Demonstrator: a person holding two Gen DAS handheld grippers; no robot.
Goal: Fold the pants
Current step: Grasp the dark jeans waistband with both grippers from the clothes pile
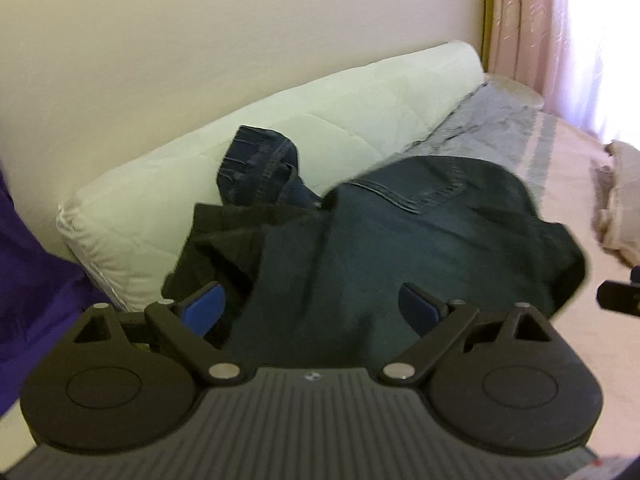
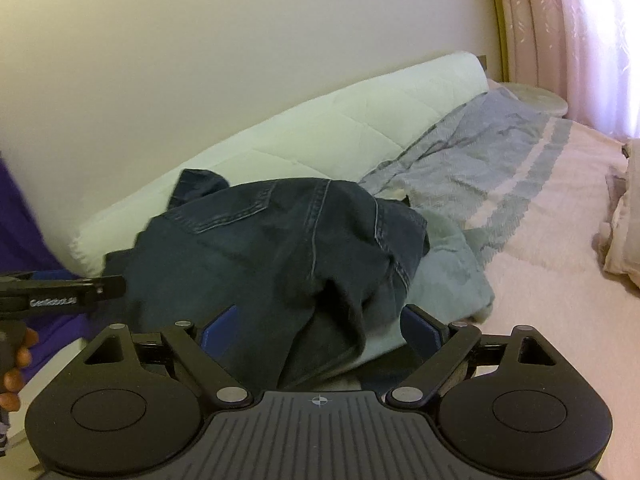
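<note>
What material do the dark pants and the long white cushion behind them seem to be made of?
Pants: probably dark blue denim, matte; pale stitched seams and a patch pocket show. Cushion: apparently quilted cotton-like fabric, soft and matte, with diamond stitch lines; the exact fibre cannot be told.

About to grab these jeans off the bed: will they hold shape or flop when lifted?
The jeans lie crumpled in soft folds, so they will likely sag and unfold. Thick seams suggest some weight. A black garment lies bunched against them and may drag along.

Soft window light from the right; blurry, fisheye-warped edges.
</note>
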